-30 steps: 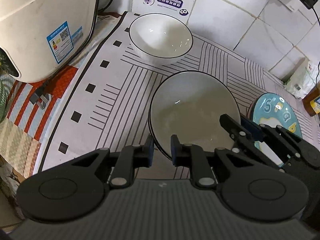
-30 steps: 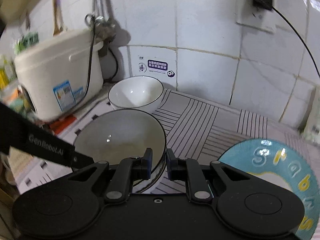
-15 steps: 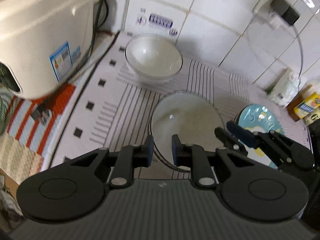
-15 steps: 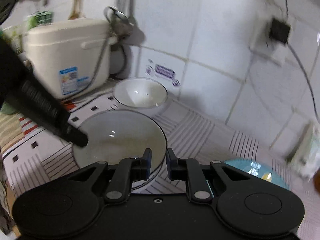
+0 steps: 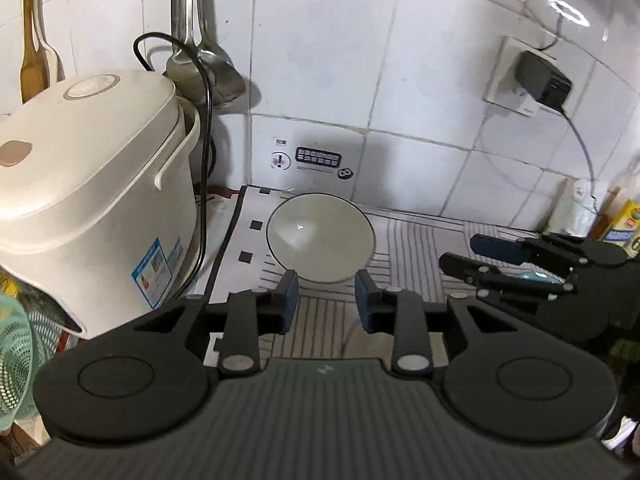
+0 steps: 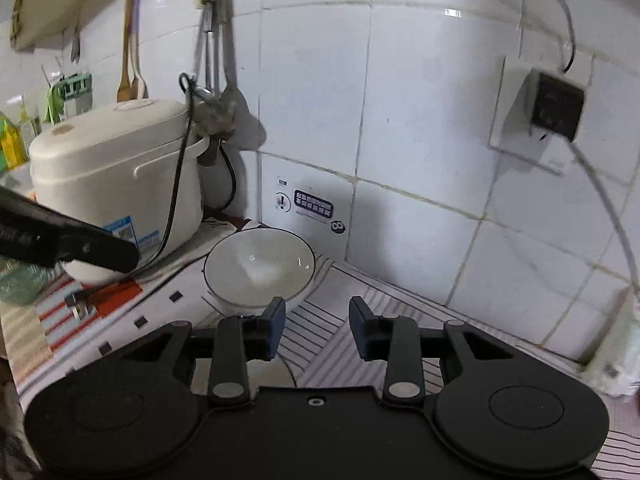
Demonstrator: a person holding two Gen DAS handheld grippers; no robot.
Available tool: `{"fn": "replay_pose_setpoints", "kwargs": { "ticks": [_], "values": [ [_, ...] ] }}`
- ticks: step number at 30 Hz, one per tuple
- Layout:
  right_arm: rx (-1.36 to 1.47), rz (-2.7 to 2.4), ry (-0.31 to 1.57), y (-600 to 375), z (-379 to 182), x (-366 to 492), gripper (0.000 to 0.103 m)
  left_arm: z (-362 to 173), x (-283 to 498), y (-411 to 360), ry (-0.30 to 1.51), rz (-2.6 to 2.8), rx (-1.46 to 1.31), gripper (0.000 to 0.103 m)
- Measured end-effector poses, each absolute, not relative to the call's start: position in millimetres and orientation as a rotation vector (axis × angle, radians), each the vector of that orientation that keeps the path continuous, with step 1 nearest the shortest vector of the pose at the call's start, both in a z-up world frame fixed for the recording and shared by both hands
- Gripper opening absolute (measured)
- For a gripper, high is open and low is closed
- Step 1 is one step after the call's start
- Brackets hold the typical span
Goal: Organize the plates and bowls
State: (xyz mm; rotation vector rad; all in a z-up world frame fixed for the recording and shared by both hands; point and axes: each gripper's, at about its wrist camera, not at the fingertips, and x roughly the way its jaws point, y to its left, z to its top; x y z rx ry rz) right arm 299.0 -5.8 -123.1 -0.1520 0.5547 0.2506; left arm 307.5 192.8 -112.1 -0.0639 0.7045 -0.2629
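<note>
1. left gripper (image 5: 326,298): jaws spread apart, nothing between them; held above the striped mat (image 5: 412,248), aimed toward the tiled wall.
2. right gripper (image 6: 316,326): jaws spread apart, nothing pinched; also seen in the left wrist view at the right edge (image 5: 480,258), fingers apart.
3. white bowl (image 5: 320,238) (image 6: 259,266): black-rimmed, upright on the mat near the wall corner, just beside the rice cooker, apart from both grippers.
4. second dish (image 6: 266,374): pale surface with dark rim, partly visible under the right gripper body; mostly hidden, type cannot be told.
5. blue plate (image 5: 536,277): thin sliver showing behind the right gripper fingers in the left wrist view; rest hidden.
6. rice cooker (image 5: 88,200) (image 6: 116,176): cream, lid shut, on the table left of the bowl; black cord running down its side.
7. ladles (image 5: 204,64): metal, hung on the wall above the cooker.
8. wall socket (image 5: 532,80) (image 6: 552,108): black adapter plugged in, upper right.
9. wall sticker (image 5: 316,159): on the tile directly behind the bowl.
</note>
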Motion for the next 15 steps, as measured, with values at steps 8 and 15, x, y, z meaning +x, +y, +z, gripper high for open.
{"fn": "replay_pose_setpoints", "kwargs": {
  "ticks": [8,15],
  "values": [
    [-0.135,0.331,0.610,-8.6,-129.6,357.3,0.040,-148.4,373.2,203.2,0.739,-0.164,-0.124,0.033],
    [-0.037,0.368,0.704,-9.0,-148.1,400.6,0.040,-176.5,411.6,200.1,0.791,-0.109,-0.143,0.033]
  ]
}}
